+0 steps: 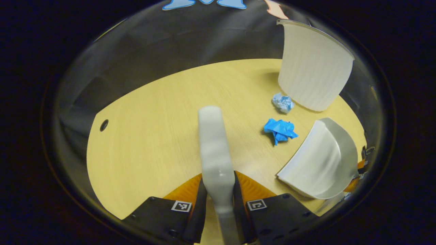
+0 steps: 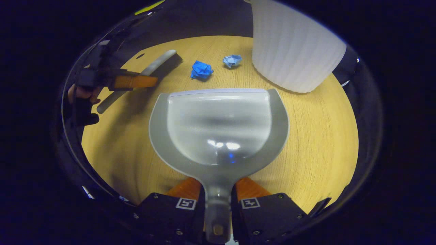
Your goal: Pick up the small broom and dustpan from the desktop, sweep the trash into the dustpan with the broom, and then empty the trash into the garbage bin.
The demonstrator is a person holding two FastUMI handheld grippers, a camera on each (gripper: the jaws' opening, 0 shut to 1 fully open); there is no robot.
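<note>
Pale wood surface [image 2: 323, 143] under both cameras, dark booth cloth behind it. I have the left gripper [image 1: 219, 190] with its fingers closed on the grey broom [image 1: 214, 149], whose handle runs between them and away over the wood. In the right gripper view I see that same broom off to my left, bristle end pointing toward the trash. The right gripper [image 2: 218, 197] has its fingers pressed on the neck of the dustpan [image 2: 218, 126]; the pan's flat lip faces forward, low over the wood, though I cannot tell if it touches.

Two pieces of trash lie ahead of that lip: a dark blue paper wad [image 2: 201, 69] and, just beyond it, a paler blue wad [image 2: 232, 60]. The white ribbed garbage bin [image 2: 293, 51] stands near them on the right.

I judge both tools are picked up and sweeping is about to start. Next I would set the lip flat just short of the dark wad, bring the bristles behind both wads, and draw them toward the pan without flicking them past the bin.
</note>
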